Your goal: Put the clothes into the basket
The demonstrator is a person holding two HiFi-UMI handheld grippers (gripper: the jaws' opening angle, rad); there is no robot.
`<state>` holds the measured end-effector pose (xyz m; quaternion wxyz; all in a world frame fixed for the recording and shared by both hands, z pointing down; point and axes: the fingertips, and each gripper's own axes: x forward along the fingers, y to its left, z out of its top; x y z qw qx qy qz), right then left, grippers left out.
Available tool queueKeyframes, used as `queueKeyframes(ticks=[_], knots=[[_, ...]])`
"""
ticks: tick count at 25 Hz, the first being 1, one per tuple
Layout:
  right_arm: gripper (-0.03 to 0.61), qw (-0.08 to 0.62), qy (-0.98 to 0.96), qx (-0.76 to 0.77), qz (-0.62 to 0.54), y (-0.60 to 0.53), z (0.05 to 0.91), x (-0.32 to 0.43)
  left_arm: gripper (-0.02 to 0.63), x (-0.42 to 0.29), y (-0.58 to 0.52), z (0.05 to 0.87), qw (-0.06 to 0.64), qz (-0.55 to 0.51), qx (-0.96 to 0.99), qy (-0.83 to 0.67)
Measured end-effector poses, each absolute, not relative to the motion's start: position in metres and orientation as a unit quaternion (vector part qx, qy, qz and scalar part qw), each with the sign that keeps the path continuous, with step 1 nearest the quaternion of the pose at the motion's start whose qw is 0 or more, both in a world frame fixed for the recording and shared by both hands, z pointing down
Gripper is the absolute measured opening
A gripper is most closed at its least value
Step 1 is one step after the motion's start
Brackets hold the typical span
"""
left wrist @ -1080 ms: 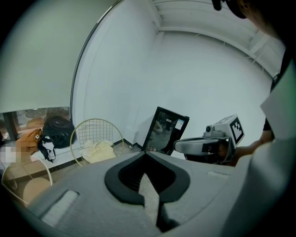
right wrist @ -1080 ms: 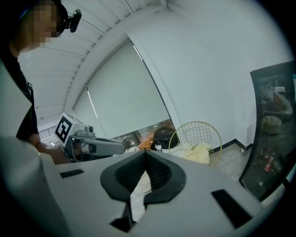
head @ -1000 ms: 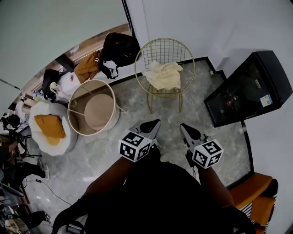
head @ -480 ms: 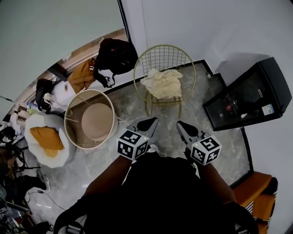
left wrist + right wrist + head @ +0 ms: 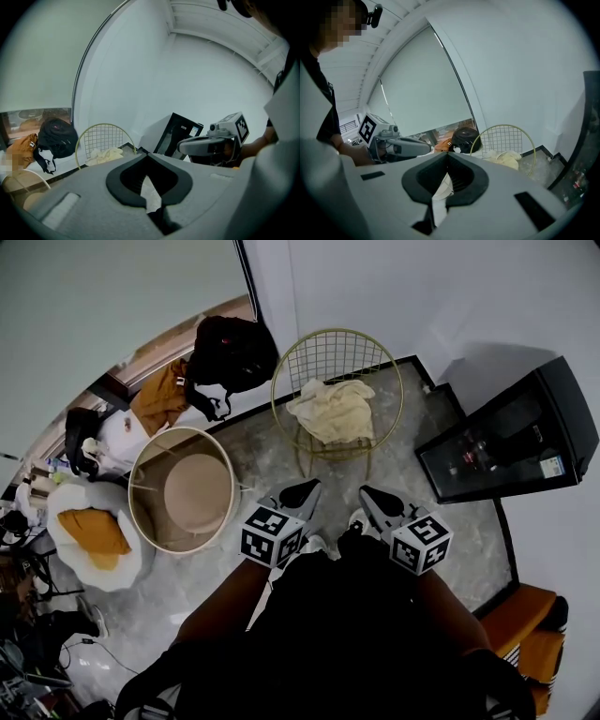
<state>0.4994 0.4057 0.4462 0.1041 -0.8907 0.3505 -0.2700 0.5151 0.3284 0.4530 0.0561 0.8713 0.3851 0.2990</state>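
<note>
While still shut, L gripper & R gripper nearer clothes.

Bright, even light; fisheye edges bend, perhaps slightly soft.

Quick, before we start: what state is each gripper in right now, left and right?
Left gripper: jaws closed, holding nothing.
Right gripper: jaws closed, holding nothing.

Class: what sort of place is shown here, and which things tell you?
Probably a room in a home or studio: a gold wire chair holding a cream garment, a round laundry basket, and a black glass-door cabinet.
</note>
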Motion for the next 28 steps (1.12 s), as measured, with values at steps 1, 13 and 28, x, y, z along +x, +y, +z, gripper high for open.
queueKeyframes(ticks=[1, 13, 28], knots=[[0.015, 0.104, 0.352, -0.89, -0.272, 0.404, 0.447, 0.501, -0.006, 0.517, 0.328, 0.455, 0.058, 0.301, 0.871, 0.385], [0.015, 0.128, 0.361, -0.883, -0.271, 0.407, 0.458, 0.58, -0.006, 0.579, 0.327, 0.463, 0.039, 0.316, 0.875, 0.366], [0.015, 0.144, 0.39, -0.861, -0.294, 0.448, 0.483, 0.73, -0.006, 0.719, 0.354, 0.48, 0.036, 0.338, 0.891, 0.3]])
